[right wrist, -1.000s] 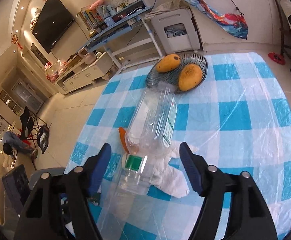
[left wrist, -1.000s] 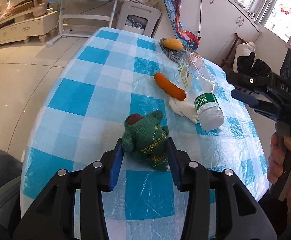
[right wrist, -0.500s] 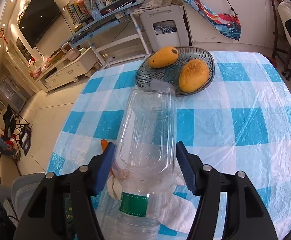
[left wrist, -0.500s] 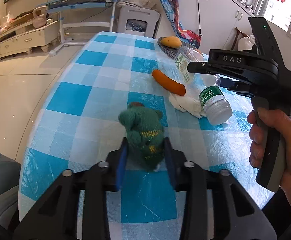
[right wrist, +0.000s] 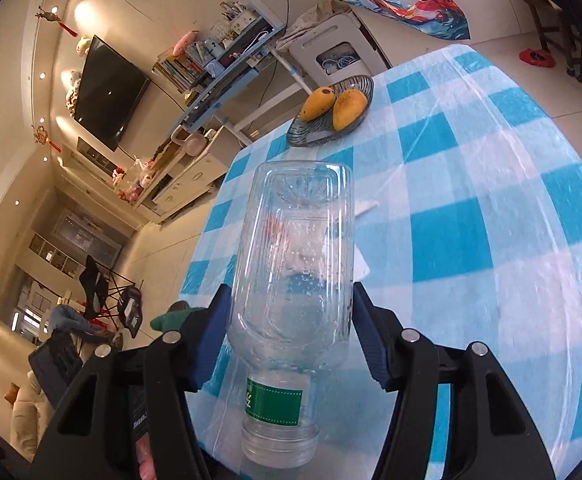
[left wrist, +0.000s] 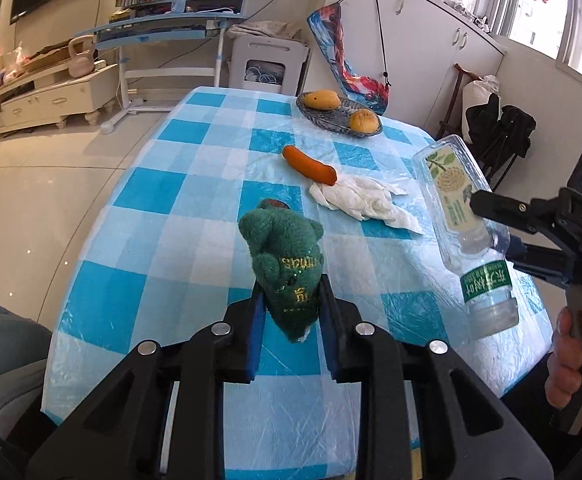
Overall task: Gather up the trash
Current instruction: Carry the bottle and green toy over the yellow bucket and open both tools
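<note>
While gripped, green-labelled bottle (right wrist: 291, 280), illegible print.

Your bottle (right wrist: 291, 280) is clear plastic, empty, with a green neck band and a clear cap; it hangs cap-down and tilted, off the table, clamped across its body. The crumpled white tissue (left wrist: 365, 202) lies on the checked cloth, its near-left end touching the sausage (left wrist: 309, 164). The green knitted toy (left wrist: 285, 264) is pinched at its lower end and lifted.
</note>
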Motion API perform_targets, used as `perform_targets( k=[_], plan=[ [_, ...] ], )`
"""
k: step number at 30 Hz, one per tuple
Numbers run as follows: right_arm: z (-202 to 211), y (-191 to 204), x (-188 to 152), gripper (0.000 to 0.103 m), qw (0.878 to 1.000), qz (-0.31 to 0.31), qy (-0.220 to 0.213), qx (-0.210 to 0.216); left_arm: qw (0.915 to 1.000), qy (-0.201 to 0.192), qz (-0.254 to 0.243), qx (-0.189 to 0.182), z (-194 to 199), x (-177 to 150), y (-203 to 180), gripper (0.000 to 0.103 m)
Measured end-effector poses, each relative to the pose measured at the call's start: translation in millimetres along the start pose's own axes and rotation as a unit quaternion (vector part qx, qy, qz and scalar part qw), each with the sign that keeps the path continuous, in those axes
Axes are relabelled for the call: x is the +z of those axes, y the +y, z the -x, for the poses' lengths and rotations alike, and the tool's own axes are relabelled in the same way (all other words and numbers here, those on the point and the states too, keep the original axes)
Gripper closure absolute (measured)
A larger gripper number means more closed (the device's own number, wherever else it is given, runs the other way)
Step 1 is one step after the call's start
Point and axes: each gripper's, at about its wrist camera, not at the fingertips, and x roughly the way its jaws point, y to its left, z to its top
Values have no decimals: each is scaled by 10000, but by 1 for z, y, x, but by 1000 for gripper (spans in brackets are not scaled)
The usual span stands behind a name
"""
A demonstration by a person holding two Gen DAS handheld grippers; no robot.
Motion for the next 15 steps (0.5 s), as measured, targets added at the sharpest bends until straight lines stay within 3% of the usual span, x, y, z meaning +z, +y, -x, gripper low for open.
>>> perform_targets(
  k=[6, 15],
  plan=[
    [17, 5, -34, 45, 9994, -168, 34, 286, 10000, -31, -15, -75, 21, -15, -8, 80],
    [31, 26, -79, 45, 9990, 56, 163, 421, 9998, -114, -52, -143, 55, -37, -17, 80]
  ],
)
